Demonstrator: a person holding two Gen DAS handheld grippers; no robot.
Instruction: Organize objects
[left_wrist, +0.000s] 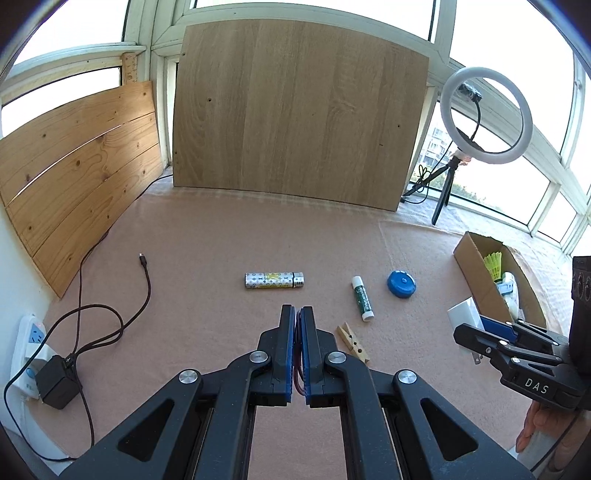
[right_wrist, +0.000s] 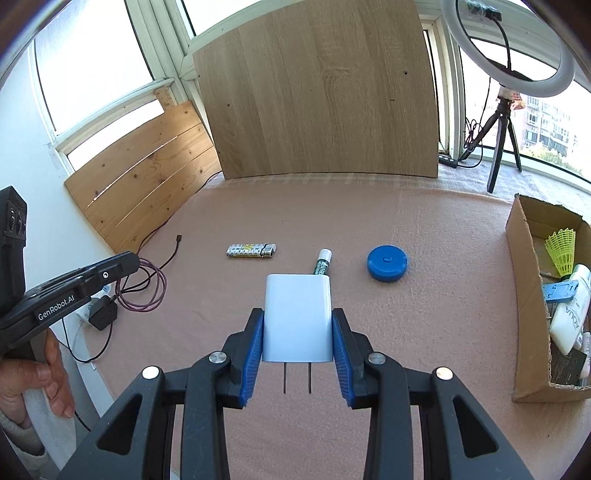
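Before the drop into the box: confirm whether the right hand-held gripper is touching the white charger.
Touching. The right wrist view shows both blue pads of the right hand-held gripper pressed against the white charger's sides.

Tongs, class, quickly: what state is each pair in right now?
Left tongs: shut on a thin purple cable.
Right tongs: shut on a white rectangular plastic plug adapter, prongs pointing toward the camera.

Ahead of the jaws lie one lighter, one glue stick, one blue round case, one clothespin; between them, one white charger.
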